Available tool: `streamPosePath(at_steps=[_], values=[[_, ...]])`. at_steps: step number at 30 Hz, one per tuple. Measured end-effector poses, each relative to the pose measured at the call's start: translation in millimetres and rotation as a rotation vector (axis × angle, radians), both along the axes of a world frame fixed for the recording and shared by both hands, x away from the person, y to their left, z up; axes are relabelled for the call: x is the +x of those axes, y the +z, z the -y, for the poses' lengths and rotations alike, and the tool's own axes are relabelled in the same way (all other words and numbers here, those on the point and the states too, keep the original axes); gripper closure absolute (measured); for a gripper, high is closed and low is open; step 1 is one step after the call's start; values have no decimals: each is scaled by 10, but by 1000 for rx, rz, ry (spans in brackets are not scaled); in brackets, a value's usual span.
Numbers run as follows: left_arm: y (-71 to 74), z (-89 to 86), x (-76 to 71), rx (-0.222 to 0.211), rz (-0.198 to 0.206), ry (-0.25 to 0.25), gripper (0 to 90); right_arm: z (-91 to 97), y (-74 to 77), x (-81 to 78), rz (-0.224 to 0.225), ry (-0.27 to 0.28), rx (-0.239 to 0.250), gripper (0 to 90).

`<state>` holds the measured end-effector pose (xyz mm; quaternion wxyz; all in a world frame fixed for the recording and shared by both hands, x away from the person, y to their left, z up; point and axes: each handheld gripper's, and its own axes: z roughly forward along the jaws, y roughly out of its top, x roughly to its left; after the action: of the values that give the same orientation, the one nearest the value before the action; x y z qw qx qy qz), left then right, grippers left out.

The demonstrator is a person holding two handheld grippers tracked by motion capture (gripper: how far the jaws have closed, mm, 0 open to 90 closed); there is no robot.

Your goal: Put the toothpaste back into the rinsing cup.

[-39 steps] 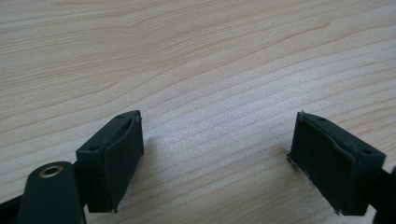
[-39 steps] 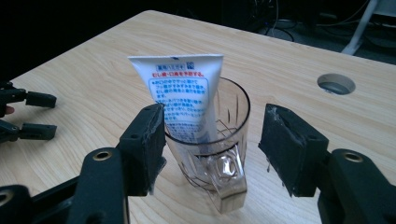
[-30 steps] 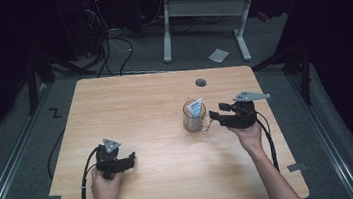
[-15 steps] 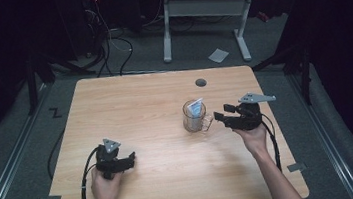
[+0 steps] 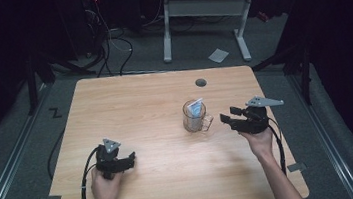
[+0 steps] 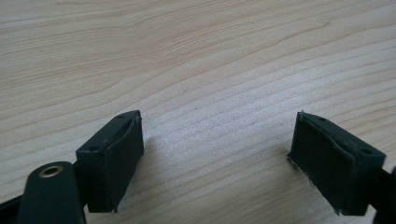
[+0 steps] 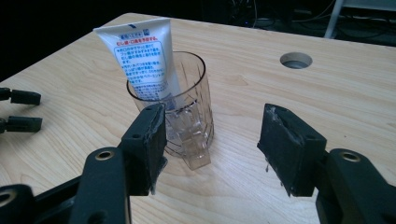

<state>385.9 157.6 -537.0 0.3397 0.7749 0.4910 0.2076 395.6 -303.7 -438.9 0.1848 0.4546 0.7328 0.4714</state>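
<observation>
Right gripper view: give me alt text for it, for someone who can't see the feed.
A clear glass mug holding an upright white toothpaste tube stands on a light wooden table, just ahead of the right gripper, whose black jaws are open with nothing between them. The mug's handle faces the camera. A round hole is in the tabletop behind.
</observation>
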Motion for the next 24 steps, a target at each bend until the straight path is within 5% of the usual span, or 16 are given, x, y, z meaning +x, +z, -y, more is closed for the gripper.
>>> streamPosePath(at_steps=[24], values=[[0, 1, 0, 0, 0, 1, 175, 305, -190, -132, -23, -74, 42, 421]])
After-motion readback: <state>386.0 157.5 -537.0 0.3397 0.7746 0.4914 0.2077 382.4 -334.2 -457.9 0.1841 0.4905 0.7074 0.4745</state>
